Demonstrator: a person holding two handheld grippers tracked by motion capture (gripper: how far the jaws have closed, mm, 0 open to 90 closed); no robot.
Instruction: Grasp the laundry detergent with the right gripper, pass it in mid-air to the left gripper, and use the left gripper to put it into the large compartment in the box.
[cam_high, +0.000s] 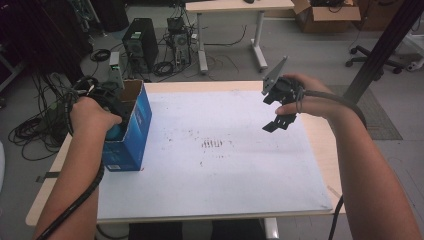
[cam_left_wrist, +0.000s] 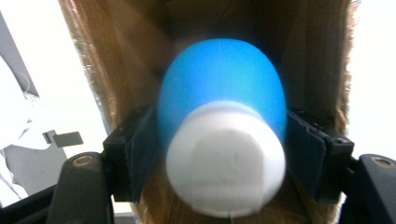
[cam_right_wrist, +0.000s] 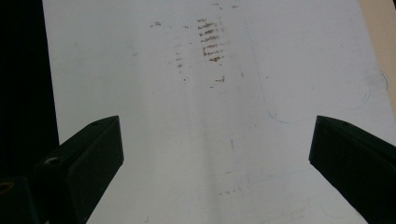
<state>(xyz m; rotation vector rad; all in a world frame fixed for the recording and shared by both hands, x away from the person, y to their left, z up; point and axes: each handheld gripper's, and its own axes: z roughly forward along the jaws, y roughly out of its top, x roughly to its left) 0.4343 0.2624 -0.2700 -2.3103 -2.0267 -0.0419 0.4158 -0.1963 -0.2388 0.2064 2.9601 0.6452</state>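
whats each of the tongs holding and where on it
Left tongs clamp a blue bottle by its sides just above the white cap, inside the cardboard box. Right tongs hold nothing.

One blue bottle (cam_left_wrist: 222, 93), one box (cam_high: 134, 131), two claws.

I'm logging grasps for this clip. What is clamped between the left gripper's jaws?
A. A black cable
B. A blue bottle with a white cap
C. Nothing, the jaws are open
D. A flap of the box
B: in the left gripper view the jaws press both sides of the blue bottle, its white cap toward the camera, inside the cardboard box.
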